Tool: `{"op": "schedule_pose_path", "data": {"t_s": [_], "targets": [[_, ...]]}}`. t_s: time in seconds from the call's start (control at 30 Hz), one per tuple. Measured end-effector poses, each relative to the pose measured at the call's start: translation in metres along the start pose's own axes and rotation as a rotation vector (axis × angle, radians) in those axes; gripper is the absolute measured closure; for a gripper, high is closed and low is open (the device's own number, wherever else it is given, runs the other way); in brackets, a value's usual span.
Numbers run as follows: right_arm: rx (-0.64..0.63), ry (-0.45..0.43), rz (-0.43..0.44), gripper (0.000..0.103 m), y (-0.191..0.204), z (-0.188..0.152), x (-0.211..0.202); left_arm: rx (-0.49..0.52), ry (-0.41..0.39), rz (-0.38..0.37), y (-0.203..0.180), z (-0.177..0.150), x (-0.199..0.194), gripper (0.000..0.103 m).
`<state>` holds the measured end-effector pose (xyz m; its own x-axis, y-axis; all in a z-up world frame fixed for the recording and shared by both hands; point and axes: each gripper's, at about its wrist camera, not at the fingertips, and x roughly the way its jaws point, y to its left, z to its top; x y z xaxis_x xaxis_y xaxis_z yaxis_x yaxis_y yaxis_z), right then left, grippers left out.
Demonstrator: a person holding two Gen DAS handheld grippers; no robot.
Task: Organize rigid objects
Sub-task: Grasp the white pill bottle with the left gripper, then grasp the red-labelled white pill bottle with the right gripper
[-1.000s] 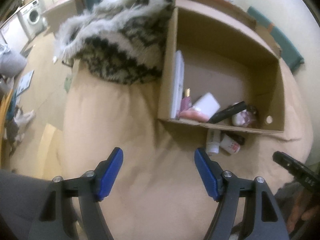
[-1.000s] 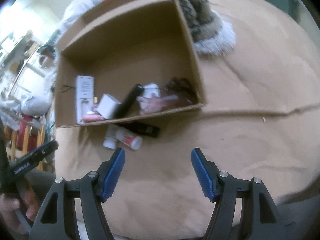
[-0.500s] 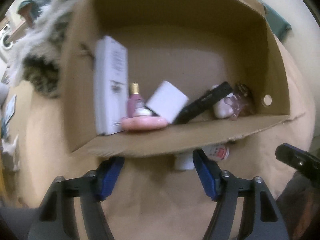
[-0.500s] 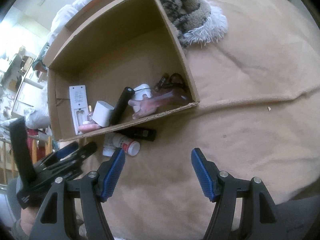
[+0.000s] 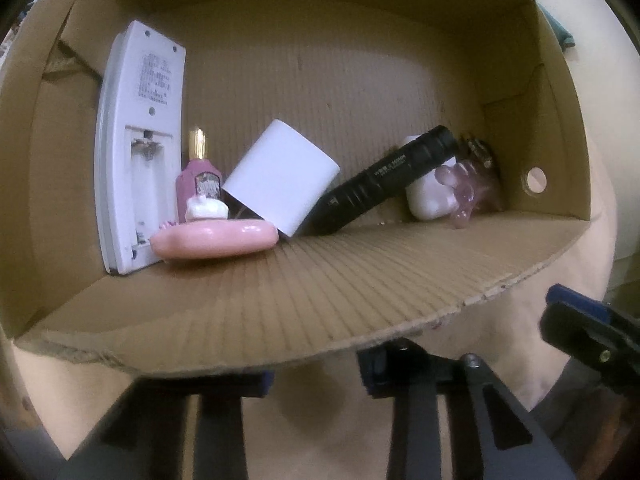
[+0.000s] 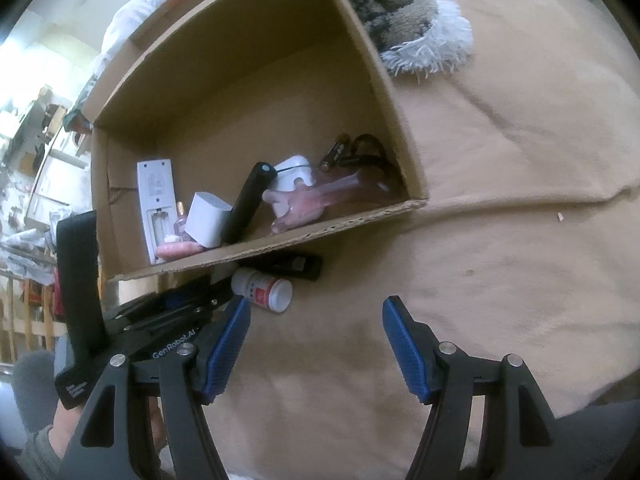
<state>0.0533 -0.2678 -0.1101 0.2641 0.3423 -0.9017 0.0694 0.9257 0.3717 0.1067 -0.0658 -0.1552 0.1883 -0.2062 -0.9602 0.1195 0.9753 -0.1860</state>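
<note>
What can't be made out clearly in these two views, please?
- Left wrist view: the cardboard box's front flap covers the left gripper's fingertips, so anything between them is hidden.
- Right wrist view: the same flap overlaps the black object beside the white bottle.
- Right wrist view: the bottle's label is too small to read.

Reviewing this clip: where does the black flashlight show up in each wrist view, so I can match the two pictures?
Left wrist: the black flashlight is right of centre, slanting against the white block.
Right wrist: the flashlight stands left of centre inside the cardboard box.
Shared landmark: the white remote with its open battery bay.
</note>
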Motion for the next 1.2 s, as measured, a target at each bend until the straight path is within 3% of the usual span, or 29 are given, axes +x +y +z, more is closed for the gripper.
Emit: {"op": "schedule_pose_path", "data": {"t_s": [0.2, 0.4, 0.57, 0.73, 0.97, 1.2], "targets": [[0.007, 0.028, -0.013, 0.031, -0.002, 0.000, 0.009, -0.012, 0.000, 0.049, -0.002, -0.017, -0.009, 0.079], [0.026, 0.046, 0.003, 0.031, -0.003, 0.000, 0.015, -0.040, -0.039, 0.076, 0.007, -0.035, -0.045, 0.079], [-0.016, 0.046, -0.014, 0.031, 0.004, -0.003, 0.014, -0.057, -0.139, 0.054, 0.011, -0.050, -0.091, 0.079], [-0.022, 0.054, -0.009, 0.031, 0.008, -0.004, 0.013, -0.050, -0.234, 0.098, 0.014, -0.066, -0.125, 0.079], [0.011, 0.048, 0.017, 0.031, 0.023, -0.003, 0.017, -0.111, -0.210, 0.083, 0.039, -0.060, -0.118, 0.079], [0.013, 0.069, -0.102, 0.031, 0.051, -0.006, 0.056, -0.127, -0.201, 0.027, 0.036, -0.054, -0.119, 0.079]]}}
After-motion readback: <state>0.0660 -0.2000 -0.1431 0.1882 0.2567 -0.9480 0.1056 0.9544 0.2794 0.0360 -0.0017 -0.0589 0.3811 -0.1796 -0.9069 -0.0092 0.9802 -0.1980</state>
